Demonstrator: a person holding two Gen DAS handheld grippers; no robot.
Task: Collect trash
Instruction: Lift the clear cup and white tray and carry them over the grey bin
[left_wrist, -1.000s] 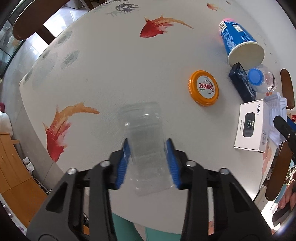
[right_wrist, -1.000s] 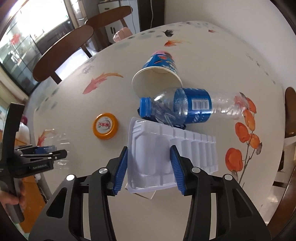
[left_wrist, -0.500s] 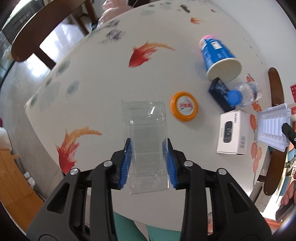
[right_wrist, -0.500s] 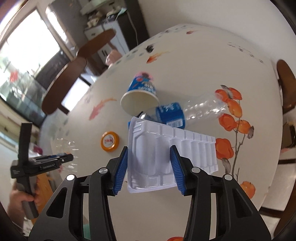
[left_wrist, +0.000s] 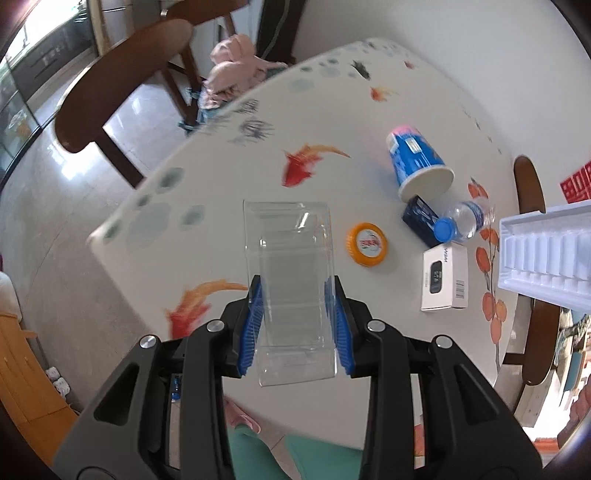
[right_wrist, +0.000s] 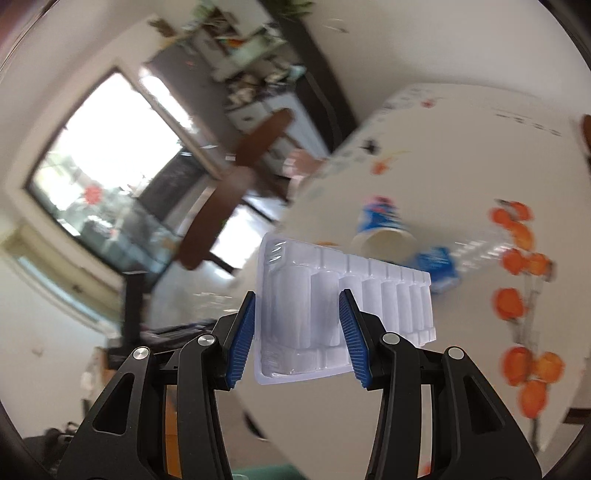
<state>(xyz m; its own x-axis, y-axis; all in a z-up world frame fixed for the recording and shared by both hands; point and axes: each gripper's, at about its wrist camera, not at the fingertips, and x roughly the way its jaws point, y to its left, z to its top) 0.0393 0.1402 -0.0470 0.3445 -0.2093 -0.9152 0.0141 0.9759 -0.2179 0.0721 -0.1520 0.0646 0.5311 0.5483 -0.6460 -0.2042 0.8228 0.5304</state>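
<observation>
My left gripper (left_wrist: 295, 325) is shut on a clear plastic tray (left_wrist: 288, 258), held in the air above the white fish-print table (left_wrist: 221, 177). My right gripper (right_wrist: 299, 332) is shut on a white ribbed plastic tray (right_wrist: 332, 299), also lifted off the table; that white tray (left_wrist: 546, 258) shows at the right edge of the left wrist view. On the table lie a blue paper cup (left_wrist: 417, 162) on its side, a plastic bottle (left_wrist: 461, 221) with a blue cap, an orange lid (left_wrist: 366, 244), a white box (left_wrist: 445, 277) and a dark blue box (left_wrist: 419, 218).
Brown wooden chairs (left_wrist: 122, 85) stand at the table's far side, one more chair (left_wrist: 528, 192) at the right. Pink clothing (left_wrist: 232, 74) lies on a chair seat. A person's green trousers (left_wrist: 295, 458) show below the near table edge. A wooden cabinet (left_wrist: 22, 373) is at left.
Both grippers have risen with their trays and tilted up. The table now looks smaller and farther below. The right wrist view has swung toward the window and is blurred.
</observation>
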